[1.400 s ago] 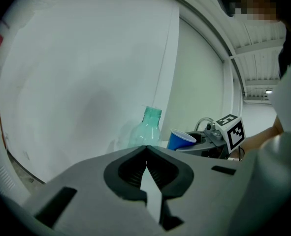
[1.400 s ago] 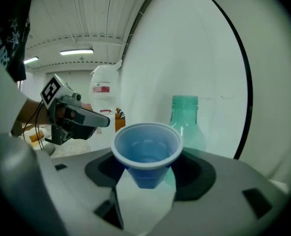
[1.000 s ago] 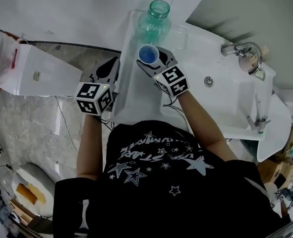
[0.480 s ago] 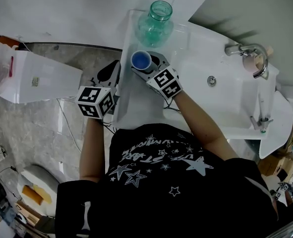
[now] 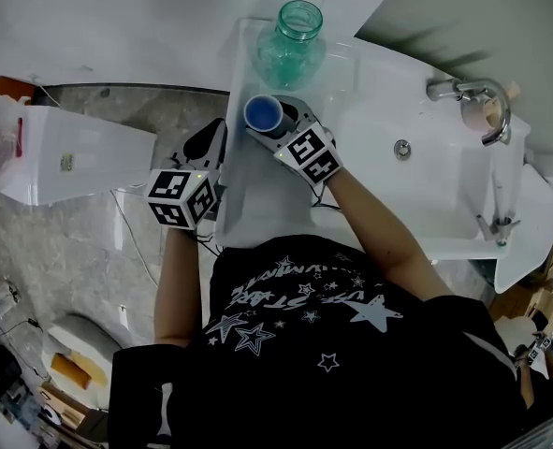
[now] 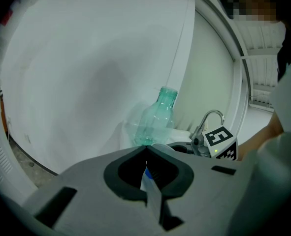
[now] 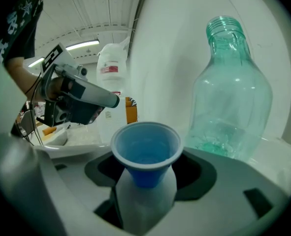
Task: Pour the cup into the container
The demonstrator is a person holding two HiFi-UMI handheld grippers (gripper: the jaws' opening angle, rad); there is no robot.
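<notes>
- Since a second ago, our right gripper (image 5: 287, 125) carries the small blue plastic cup (image 5: 264, 114) back from the clear green plastic bottle (image 5: 292, 41).
- Its jaws clasp the upright cup near the bottle.
- Our left gripper (image 6: 146, 149) is clenched, empty.

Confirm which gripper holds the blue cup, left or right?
The right gripper: its jaws clamp the blue cup. The left gripper is shut on nothing.

Just ahead of the blue cup (image 5: 263, 113) in your right hand-held gripper (image 5: 274, 122), a green bottle (image 5: 292, 40) blocks the sink ledge (image 5: 253, 204), the wall (image 5: 117, 17) behind it. Bare ledge lies open toward you. The tap (image 5: 472, 96) stands well apart at right, and your left hand-held gripper (image 5: 209, 137) hangs beside the ledge's left edge.
</notes>
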